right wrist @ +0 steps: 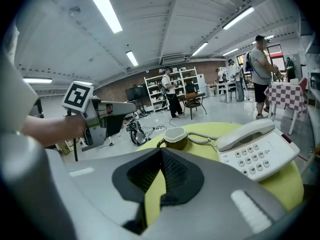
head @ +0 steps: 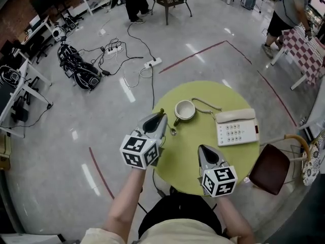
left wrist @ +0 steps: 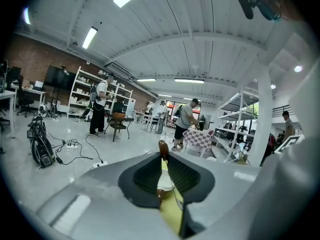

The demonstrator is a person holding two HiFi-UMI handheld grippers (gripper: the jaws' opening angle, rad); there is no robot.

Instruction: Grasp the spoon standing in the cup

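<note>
My left gripper (head: 163, 118) hovers over the left edge of the round green table (head: 188, 156) and is shut on the spoon (head: 172, 131). The spoon's metal bowl hangs below the jaws, and its brown handle tip (left wrist: 162, 148) pokes up between them in the left gripper view. The cup (head: 184, 110), white inside and olive outside, stands just right of that gripper with nothing in it; it also shows as a cup (right wrist: 175, 136) in the right gripper view. My right gripper (head: 201, 148) sits nearer me over the table, shut and holding nothing (right wrist: 161, 153).
A white desk phone (head: 235, 126) with a coiled cord lies right of the cup. A brown chair (head: 269, 168) stands at the table's right. Cables and a power strip (head: 152, 62) lie on the floor beyond the table, with a golf bag (head: 78, 70) at far left.
</note>
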